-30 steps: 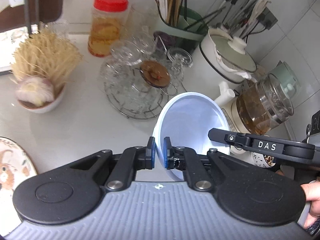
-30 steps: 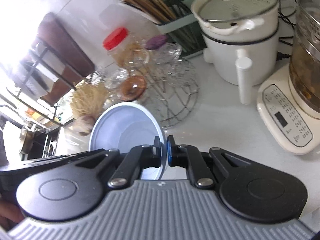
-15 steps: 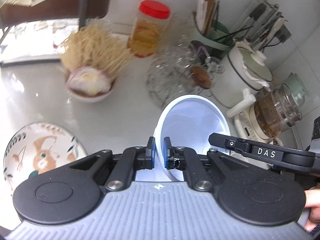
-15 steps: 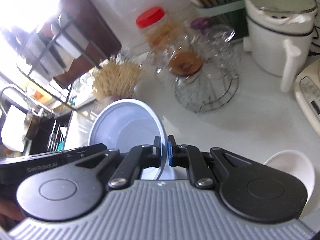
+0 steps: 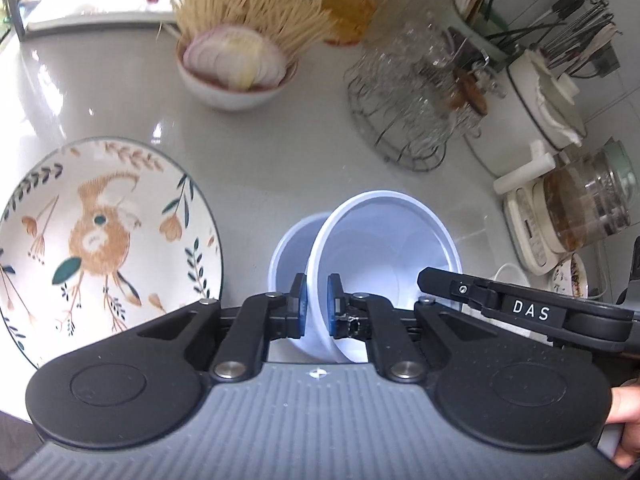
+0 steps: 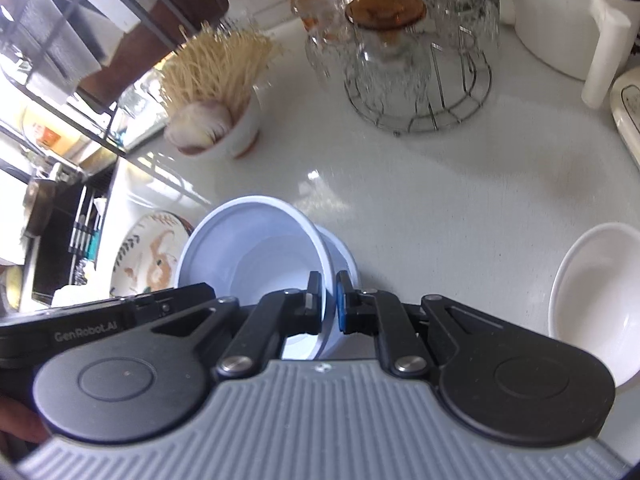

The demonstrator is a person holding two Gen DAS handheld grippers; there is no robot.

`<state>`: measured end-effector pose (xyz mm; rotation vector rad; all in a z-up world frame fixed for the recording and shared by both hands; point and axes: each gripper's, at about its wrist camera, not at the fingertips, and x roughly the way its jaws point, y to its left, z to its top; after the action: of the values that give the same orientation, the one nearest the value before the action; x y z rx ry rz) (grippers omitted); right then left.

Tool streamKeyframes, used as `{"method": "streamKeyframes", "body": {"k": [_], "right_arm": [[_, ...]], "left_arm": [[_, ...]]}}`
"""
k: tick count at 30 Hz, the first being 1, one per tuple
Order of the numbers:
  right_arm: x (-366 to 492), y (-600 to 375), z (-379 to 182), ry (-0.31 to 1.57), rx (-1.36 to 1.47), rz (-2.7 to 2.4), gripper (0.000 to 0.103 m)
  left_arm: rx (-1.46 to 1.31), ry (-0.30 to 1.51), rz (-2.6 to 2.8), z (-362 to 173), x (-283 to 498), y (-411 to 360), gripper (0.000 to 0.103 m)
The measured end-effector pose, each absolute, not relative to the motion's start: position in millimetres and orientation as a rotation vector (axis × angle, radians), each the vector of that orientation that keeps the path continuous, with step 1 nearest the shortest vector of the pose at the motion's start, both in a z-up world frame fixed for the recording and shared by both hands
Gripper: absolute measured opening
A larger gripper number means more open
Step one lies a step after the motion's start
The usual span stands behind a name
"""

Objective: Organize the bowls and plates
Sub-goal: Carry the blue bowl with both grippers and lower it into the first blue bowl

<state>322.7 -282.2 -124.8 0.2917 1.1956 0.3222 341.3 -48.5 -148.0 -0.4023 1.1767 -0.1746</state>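
Observation:
Both grippers hold one pale blue bowl [image 5: 384, 248] by opposite sides of its rim, tilted just above the counter. My left gripper [image 5: 316, 307] is shut on its left rim. My right gripper [image 6: 329, 303] is shut on its right rim; the bowl shows in the right wrist view [image 6: 256, 252]. A second pale blue bowl [image 5: 290, 248] sits right behind and under it, partly hidden. A bird-patterned plate [image 5: 96, 236] lies on the counter to the left. A white bowl [image 6: 596, 300] stands at the right.
A white bowl of sliced onion and noodles [image 5: 236, 60] stands at the back. A wire rack of glasses [image 5: 416, 92], a white pot [image 5: 536, 108], a glass kettle [image 5: 580, 200] and a utensil holder [image 5: 476, 12] line the right back. A dark shelf rack [image 6: 60, 40] stands at the left.
Both grippers moved the blue bowl back and left, away from the rack. The patterned plate, a second blue bowl and the white bowl came into view.

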Motion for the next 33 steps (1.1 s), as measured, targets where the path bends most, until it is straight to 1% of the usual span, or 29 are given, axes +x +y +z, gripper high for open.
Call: {"method": "streamKeyframes", "body": {"k": [6,13,14,15,16,17,18,19,25,33], "right_arm": [[323,-279,-132,1.206,0.296,0.322,0.011],[326,-279,-137,1.22,0.314,0.321,0.012],[326,-279,-138,1.223,0.313,0.319,0.012],[327,-279,-138,1.226,0.313,0.316,0.016],[326,-279,-139,1.228,0.318,0.316,0.026],[326,-279,-139,1.225,0.324,0.315,0.032],[325,-279,-138,1.215,0.33,0.313,0.042],[325,-279,-137,1.208,0.329,0.314,0.043],[326,-279,-130,1.171,0.335,0.317,0.043],[323,-280,-104,1.067,0.339,0.301,0.043]], "left_arm": [[-0.409,1.186,-0.155,-157,338,-48,0.01],[-0.408,1.181,-0.144,-154,342,-47,0.011],[-0.406,1.184,-0.141,-154,342,-47,0.018],[-0.402,1.188,-0.135,-154,344,-47,0.025],[-0.398,1.192,-0.123,-154,345,-47,0.04],[-0.394,1.189,-0.115,-154,345,-47,0.046],[-0.392,1.181,-0.112,-153,344,-46,0.046],[-0.393,1.178,-0.11,-153,344,-45,0.046],[-0.383,1.151,-0.115,-145,345,-43,0.046],[-0.343,1.073,-0.17,-114,349,-43,0.046]]}}
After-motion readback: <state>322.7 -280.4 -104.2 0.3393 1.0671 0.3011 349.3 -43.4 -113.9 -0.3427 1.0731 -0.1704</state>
